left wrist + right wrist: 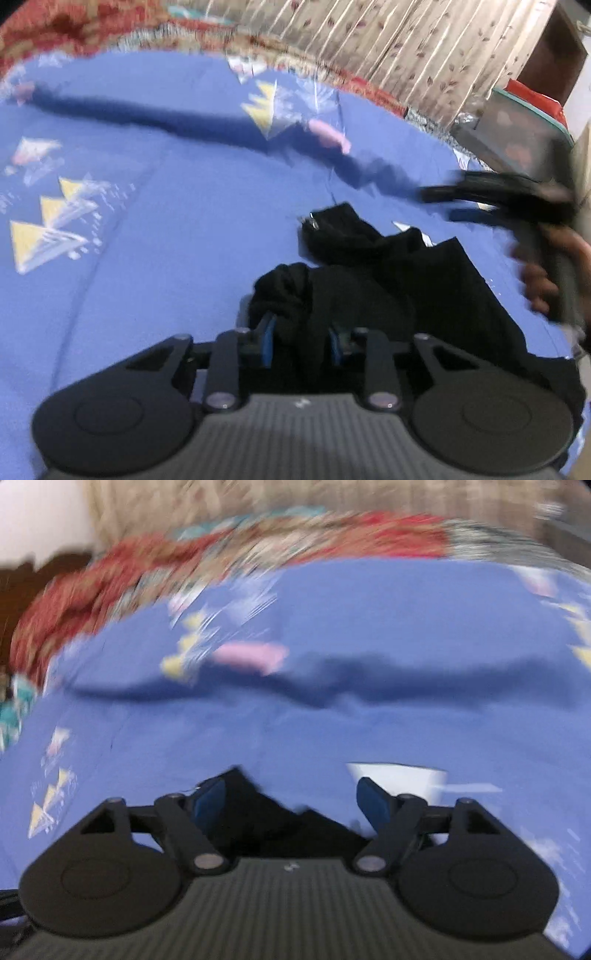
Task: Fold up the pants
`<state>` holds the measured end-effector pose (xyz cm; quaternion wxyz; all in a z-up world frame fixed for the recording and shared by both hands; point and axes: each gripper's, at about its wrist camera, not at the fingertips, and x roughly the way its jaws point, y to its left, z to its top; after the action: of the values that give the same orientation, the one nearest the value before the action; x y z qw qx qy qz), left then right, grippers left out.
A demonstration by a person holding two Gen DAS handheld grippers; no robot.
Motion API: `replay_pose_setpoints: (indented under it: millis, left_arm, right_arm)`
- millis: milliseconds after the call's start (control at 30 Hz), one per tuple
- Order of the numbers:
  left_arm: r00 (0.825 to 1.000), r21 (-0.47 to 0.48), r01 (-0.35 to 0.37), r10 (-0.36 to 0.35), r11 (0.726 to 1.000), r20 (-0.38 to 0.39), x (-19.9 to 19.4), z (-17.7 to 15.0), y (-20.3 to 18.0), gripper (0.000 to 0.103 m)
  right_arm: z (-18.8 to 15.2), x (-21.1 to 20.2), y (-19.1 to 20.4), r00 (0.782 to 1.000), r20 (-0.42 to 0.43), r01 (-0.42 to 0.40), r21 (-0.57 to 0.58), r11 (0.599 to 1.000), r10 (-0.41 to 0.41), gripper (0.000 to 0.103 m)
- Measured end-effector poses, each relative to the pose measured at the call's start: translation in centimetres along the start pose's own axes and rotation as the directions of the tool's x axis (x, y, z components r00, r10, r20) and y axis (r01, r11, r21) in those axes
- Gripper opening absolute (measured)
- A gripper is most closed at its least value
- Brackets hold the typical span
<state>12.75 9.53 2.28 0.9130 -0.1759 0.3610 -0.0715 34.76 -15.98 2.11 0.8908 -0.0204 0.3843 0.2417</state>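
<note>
Pants: the black pants [388, 280] lie in a bunched heap on the blue bedsheet [155, 258], toward the near right part of the bed. One end is gathered into a knot of cloth right at the left tool; a small metal glint, maybe a zip or hook, shows at the far tip of the heap.

Left gripper: the left gripper [301, 339] has dark cloth packed between its blue pads, fingers drawn fairly close. I'd call that clamped on the pants, pinching the bunched end.

Right gripper: the right gripper [291, 799] has its fingers spread wide with nothing between them. It hovers over the pants' far edge; from the left camera it shows as a blur at the right, the person's hand [535, 273] on the handle.

Bed: a long ridge crosses the sheet farther back, with a patterned red blanket [110, 576] bunched at the far edge.

Done so far: no clean fold is visible. The fabric is rumpled, legs not laid out, no straight edges.

Left to do: by my reading nearly everything. Spread it flat, line up the legs, then fold.

Caveat: both views are smeared, so fine detail of the cloth is hard to read.
</note>
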Motion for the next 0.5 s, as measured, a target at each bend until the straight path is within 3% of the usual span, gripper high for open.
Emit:
replay_pose_setpoints:
  millis: [167, 233, 267, 300, 400, 467, 500]
  left_arm:
    - [0.996, -0.082, -0.005, 0.012, 0.997, 0.089, -5.5, -1.3, 1.5, 0.024]
    - [0.993, -0.105, -0.03, 0.042, 0.994, 0.114, -7.3, -1.9, 2.2, 0.024]
    - [0.992, -0.117, -0.039, 0.052, 0.992, 0.116, -7.9, -2.2, 2.6, 0.024]
    - [0.992, -0.129, -0.044, 0.059, 0.991, 0.114, -8.2, -2.2, 3.0, 0.024]
    - [0.991, -0.151, -0.06, 0.077, 0.987, 0.109, -8.7, -2.2, 3.6, 0.024]
    - [0.989, -0.167, -0.069, 0.09, 0.984, 0.119, -8.7, -1.6, 3.8, 0.024]
    - [0.987, -0.178, -0.07, 0.094, 0.981, 0.129, -8.7, -1.2, 3.9, 0.024]
  right_arm:
    - [0.1, 7.8, 4.0, 0.988, -0.147, 0.02, -0.128, 0.992, -0.039, 0.08]
    - [-0.8, 9.4, 4.5, 0.978, -0.193, 0.046, -0.161, 0.986, -0.077, 0.055]
    - [-0.9, 9.0, 4.3, 0.985, -0.161, 0.036, -0.16, 0.986, -0.062, 0.039]
    - [-0.6, 8.2, 4.1, 0.988, -0.133, 0.053, -0.156, 0.986, -0.074, 0.015]
    - [1.2, 3.6, 1.1, 0.99, 0.021, 0.142, -0.086, 0.986, -0.14, 0.014]
    - [2.6, -1.1, -3.1, 0.973, 0.129, 0.19, 0.035, 0.981, -0.193, 0.014]
    - [3.2, -4.1, -6.0, 0.953, 0.179, 0.229, 0.111, 0.967, -0.246, 0.014]
